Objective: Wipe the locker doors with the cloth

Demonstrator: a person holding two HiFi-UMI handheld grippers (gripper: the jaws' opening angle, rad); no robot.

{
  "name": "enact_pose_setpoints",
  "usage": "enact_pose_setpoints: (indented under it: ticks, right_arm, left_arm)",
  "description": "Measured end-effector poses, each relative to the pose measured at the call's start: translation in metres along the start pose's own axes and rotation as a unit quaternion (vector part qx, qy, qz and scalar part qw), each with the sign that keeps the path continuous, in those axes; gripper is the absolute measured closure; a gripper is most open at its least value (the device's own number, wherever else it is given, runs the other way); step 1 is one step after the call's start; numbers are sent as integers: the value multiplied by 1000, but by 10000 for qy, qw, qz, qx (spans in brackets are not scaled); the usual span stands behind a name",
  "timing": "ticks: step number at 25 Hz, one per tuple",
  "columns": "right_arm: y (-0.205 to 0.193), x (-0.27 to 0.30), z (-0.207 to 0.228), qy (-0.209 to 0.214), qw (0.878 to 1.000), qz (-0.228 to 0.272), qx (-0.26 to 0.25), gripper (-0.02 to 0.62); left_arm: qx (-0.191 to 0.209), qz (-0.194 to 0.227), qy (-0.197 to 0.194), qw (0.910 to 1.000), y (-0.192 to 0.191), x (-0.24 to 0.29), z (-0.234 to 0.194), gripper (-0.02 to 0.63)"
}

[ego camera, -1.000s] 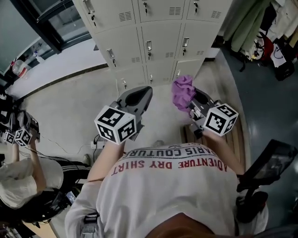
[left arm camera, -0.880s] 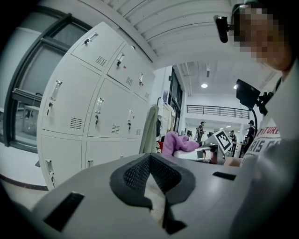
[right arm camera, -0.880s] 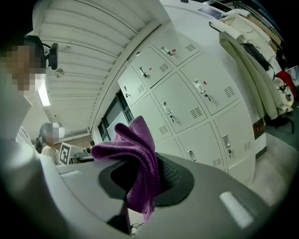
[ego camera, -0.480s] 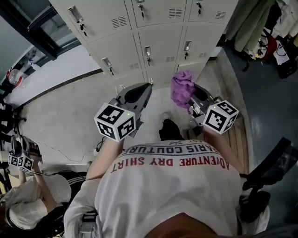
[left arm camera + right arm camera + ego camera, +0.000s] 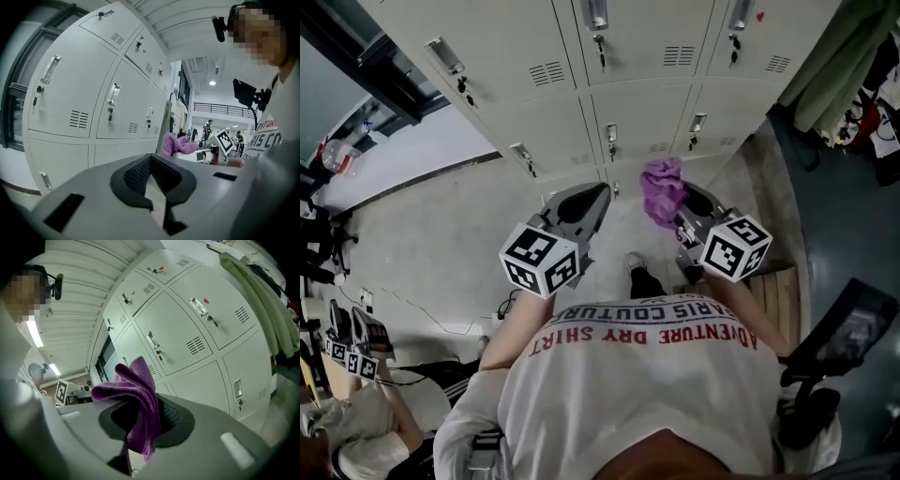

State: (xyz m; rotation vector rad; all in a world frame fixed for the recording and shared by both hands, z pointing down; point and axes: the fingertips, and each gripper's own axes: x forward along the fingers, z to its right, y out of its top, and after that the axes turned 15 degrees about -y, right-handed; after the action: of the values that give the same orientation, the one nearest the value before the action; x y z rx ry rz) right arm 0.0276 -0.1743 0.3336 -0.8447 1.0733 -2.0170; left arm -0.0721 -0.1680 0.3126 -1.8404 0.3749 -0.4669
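Between the jaws of the right gripper (image 5: 145, 420) sits the purple cloth (image 5: 136, 390), pinched tight, with a bunched fold sticking up above the pads and a tail hanging below. The left gripper (image 5: 152, 176) has its jaws closed together on nothing and is held level beside the right one, near it but not touching. Both point at the locker doors (image 5: 637, 112), a grey bank with handles, keys and vent slots. In the head view the cloth is in the air in front of the lower doors, clear of the metal, with no contact in any view. The doors show no visible wipe marks or wet streaks.

Judgement: the task is at the approach stage. The cloth is in hand, so pickup is done, but all the wiping looks left to do. The next move would need the right gripper to close the gap and press the cloth flat on a door.

Light-coloured garments (image 5: 839, 56) hang to the right of the lockers, and another person (image 5: 356, 412) sits low at the left.
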Motion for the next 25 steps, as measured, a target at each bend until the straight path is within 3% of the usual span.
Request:
enact_pose_setpoints:
  ticks: [14,20,25]
  right_arm:
    - [25,90,50,-221,9993,105,-294,525]
    - [48,150,42,51,9968,418,-673,525]
    - [35,203,41,38,9946,458,-926,525]
  left_arm:
    - [-187,-49,273,9994,-13,29,-84,604]
    - [-245,-11,458,9986,-13,22,-116,604]
    - [-379,-116,637,9972,-23,14,-139,604]
